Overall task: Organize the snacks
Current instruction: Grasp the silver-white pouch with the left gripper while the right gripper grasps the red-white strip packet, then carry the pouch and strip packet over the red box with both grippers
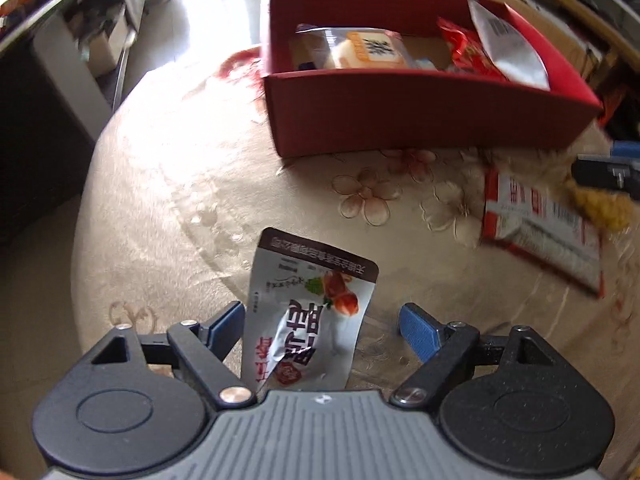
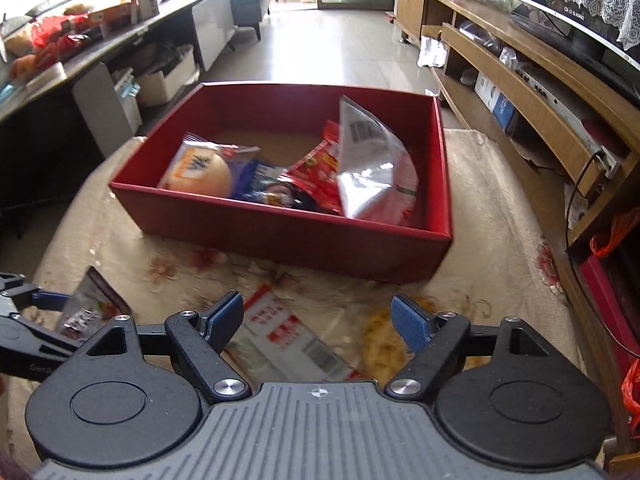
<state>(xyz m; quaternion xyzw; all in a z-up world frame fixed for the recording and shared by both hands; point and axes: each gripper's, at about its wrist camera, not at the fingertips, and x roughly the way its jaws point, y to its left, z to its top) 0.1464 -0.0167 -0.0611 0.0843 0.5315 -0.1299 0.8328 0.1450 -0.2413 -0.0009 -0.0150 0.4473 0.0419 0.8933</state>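
A silver snack packet [image 1: 304, 320] with a brown top lies on the floral cloth between the fingers of my left gripper [image 1: 324, 322], which is open; the left pad sits near the packet's edge and the right pad stands apart. My right gripper [image 2: 318, 312] is open above a red-and-white packet [image 2: 288, 340] and a yellow snack [image 2: 380, 340]. Behind them stands the red box [image 2: 280, 236], holding a wrapped bun [image 2: 200, 172], a blue packet [image 2: 256, 184], a red packet [image 2: 316, 172] and a silver pouch [image 2: 368, 160].
The round table's cloth [image 1: 180, 200] drops off at the left edge. A dark sideboard [image 2: 60, 48] loaded with goods stands to the left and a wooden TV cabinet [image 2: 520, 92] to the right. Tiled floor [image 2: 340, 40] lies beyond the box.
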